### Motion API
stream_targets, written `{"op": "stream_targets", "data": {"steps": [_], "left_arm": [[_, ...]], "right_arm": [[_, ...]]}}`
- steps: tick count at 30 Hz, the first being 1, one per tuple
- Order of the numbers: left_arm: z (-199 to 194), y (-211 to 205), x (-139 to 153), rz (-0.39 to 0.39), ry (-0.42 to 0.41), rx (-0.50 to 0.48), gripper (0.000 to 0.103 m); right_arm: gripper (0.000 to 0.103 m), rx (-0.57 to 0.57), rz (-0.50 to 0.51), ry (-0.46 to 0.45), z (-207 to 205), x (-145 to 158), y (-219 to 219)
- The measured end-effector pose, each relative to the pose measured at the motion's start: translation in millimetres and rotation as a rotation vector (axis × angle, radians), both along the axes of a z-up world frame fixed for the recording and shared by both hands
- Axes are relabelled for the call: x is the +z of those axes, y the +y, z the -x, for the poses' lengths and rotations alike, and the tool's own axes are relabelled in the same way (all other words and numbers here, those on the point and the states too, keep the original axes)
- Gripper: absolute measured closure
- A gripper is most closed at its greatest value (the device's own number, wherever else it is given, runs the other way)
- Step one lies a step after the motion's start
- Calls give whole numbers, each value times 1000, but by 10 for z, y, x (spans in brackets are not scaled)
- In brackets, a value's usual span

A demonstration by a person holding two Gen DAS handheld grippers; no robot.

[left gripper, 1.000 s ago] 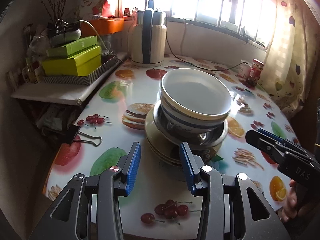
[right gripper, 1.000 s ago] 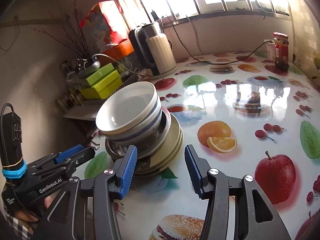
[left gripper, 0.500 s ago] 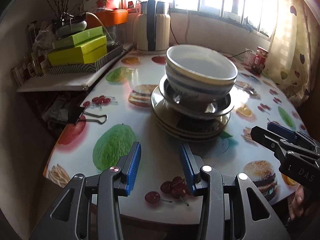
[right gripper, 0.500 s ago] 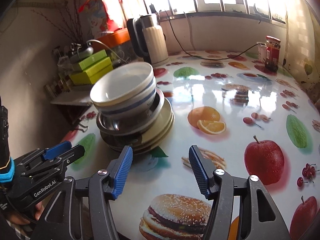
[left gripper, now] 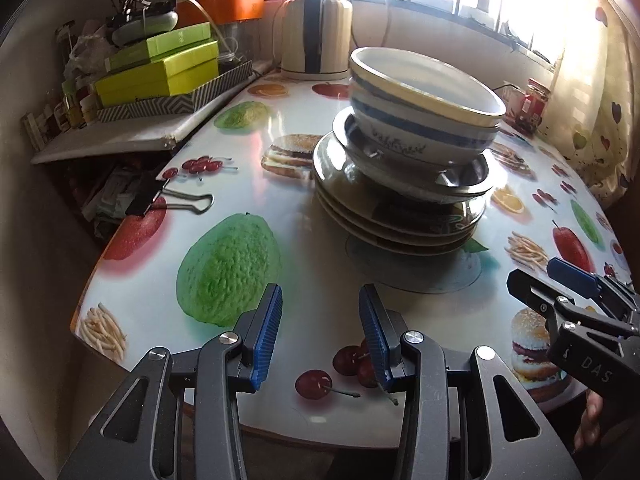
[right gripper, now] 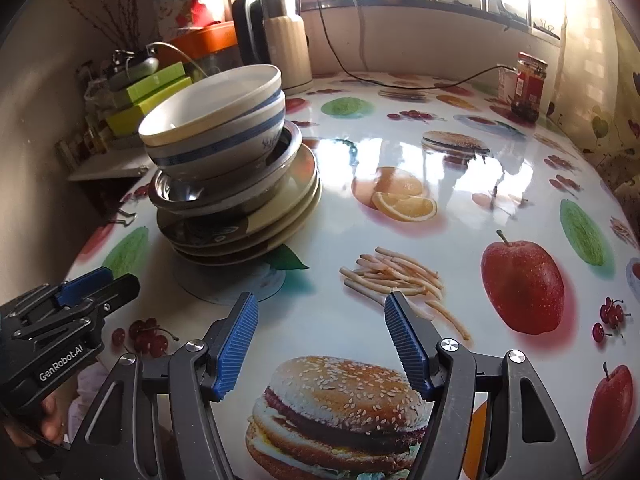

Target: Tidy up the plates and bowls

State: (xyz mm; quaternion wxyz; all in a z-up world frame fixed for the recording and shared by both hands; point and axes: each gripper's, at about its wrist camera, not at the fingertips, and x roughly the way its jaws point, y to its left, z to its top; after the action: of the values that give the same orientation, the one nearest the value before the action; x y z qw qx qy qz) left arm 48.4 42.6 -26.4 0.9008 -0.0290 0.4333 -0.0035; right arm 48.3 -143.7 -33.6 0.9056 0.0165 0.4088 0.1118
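Note:
One stack stands on the fruit-print table (left gripper: 320,320): two nested white bowls with blue stripes (left gripper: 420,100) (right gripper: 216,132) on a steel bowl (left gripper: 460,184) (right gripper: 192,192), on several beige plates (left gripper: 392,224) (right gripper: 256,224). My left gripper (left gripper: 320,328) is open and empty, low over the table's near edge, short of the stack. It also shows at the left of the right wrist view (right gripper: 92,288). My right gripper (right gripper: 320,336) is open and empty, to the right of the stack, and appears in the left wrist view (left gripper: 560,280).
A cream kettle (left gripper: 316,24) (right gripper: 280,40) stands at the back by the window with its cord. Green boxes (left gripper: 160,68) sit on a side shelf at the left. A binder clip (left gripper: 168,200) lies on the table's left edge. A red jar (right gripper: 530,84) stands far right.
Both grippers have drawn back toward the table's near edge and lower; the stack now looks farther away. Both stay open and empty. The stack has not moved.

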Motion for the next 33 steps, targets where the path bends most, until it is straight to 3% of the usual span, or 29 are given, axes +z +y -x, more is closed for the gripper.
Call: {"op": "stream_targets", "data": {"steps": [20,24,33], "left_arm": [[-134,17,-151,-13,21,9,62],[-145,8,-153,-7,19,-2,55],[-147,-40,-163,-31,15,-9,51]], "right_arm": [[26,-13,52,11,-79,-164,73],[19,-14,64,5,-70,-182,102],[16,-30,95,-12,-61,-207,138]]}}
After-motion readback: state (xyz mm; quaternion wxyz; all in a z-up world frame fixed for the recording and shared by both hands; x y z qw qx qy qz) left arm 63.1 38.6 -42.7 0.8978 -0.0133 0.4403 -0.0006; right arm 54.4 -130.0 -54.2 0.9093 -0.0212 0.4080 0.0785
